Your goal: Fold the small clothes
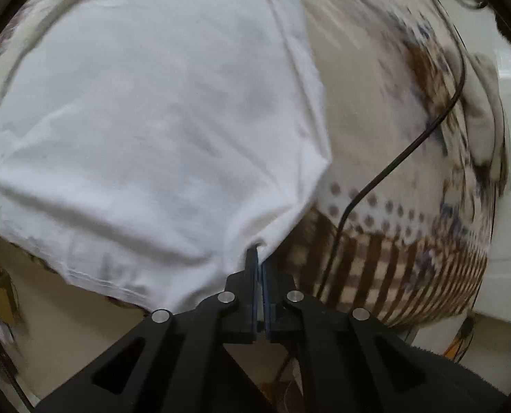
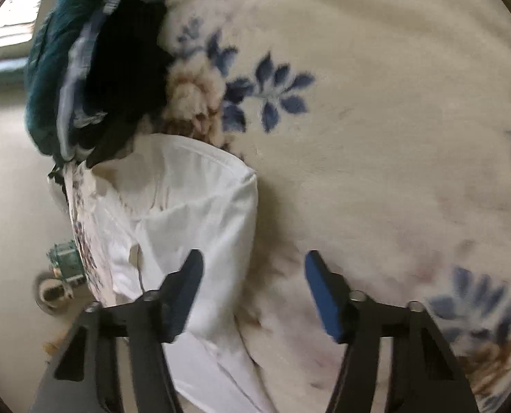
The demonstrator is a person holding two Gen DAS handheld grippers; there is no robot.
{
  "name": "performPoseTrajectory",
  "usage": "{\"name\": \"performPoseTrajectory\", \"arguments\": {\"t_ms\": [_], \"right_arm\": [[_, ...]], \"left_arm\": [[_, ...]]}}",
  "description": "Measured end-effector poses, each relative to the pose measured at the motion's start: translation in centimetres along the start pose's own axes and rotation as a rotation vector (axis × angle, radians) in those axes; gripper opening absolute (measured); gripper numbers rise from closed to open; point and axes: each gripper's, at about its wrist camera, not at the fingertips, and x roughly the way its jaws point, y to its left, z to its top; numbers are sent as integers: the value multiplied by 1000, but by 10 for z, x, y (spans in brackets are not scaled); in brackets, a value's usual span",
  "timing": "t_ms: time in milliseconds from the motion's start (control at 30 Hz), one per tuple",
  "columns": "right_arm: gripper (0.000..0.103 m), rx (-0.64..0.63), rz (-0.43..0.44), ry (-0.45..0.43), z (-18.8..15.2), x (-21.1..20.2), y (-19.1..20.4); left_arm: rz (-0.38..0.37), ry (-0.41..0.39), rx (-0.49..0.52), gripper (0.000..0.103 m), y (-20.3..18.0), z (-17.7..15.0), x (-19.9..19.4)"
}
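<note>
A white T-shirt [image 1: 152, 120] lies spread over a patterned blanket [image 1: 375, 137]. My left gripper [image 1: 259, 258] is shut on the shirt's near corner, and the cloth bunches at the fingertips. In the right wrist view the same white shirt [image 2: 193, 213] lies with a hemmed edge folded up on the cream floral blanket [image 2: 393, 103]. My right gripper [image 2: 252, 268] is open and empty. Its left finger [image 2: 190, 275] hovers over the shirt and its right finger [image 2: 319, 285] is over bare blanket.
A pile of dark teal, blue-striped and black clothes [image 2: 93, 69] sits at the blanket's far left edge. A black cable [image 1: 403, 151] runs across the blanket. The floor [image 2: 7, 172] lies beyond the blanket's edge, with a small round object [image 2: 52, 292] on it.
</note>
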Motion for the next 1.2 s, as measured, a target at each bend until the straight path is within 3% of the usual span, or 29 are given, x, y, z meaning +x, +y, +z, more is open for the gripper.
{"name": "performPoseTrajectory", "arguments": {"t_ms": [33, 67, 100, 133, 367, 633, 767, 933, 1100, 1200], "right_arm": [[41, 14, 11, 15, 3, 8, 3], [35, 23, 3, 30, 5, 15, 7], [15, 14, -8, 24, 5, 17, 13], [3, -1, -23, 7, 4, 15, 20], [2, -140, -42, -35, -10, -19, 103], [2, -325, -96, -63, -18, -24, 259], [2, -418, -176, -75, -21, 18, 343], [2, -483, -317, -74, -22, 103, 418], [2, -510, -508, -87, -19, 193, 455], [3, -471, -592, -22, -10, 236, 454]], "left_arm": [[-4, -10, -17, 0, 6, 2, -5], [3, -29, -35, 0, 16, 1, -15], [2, -41, -46, 0, 23, 3, -24], [-4, -49, -56, 0, 28, 2, -29], [0, -131, -194, 0, 92, 11, -88], [-7, -190, -333, 0, 187, 24, -113], [-7, -212, -383, 0, 252, 35, -110], [-37, -184, -432, 0, 332, 47, -90], [-72, -125, -415, 0, 381, 62, -58], [-108, -67, -392, 1, 399, 66, -37]]}}
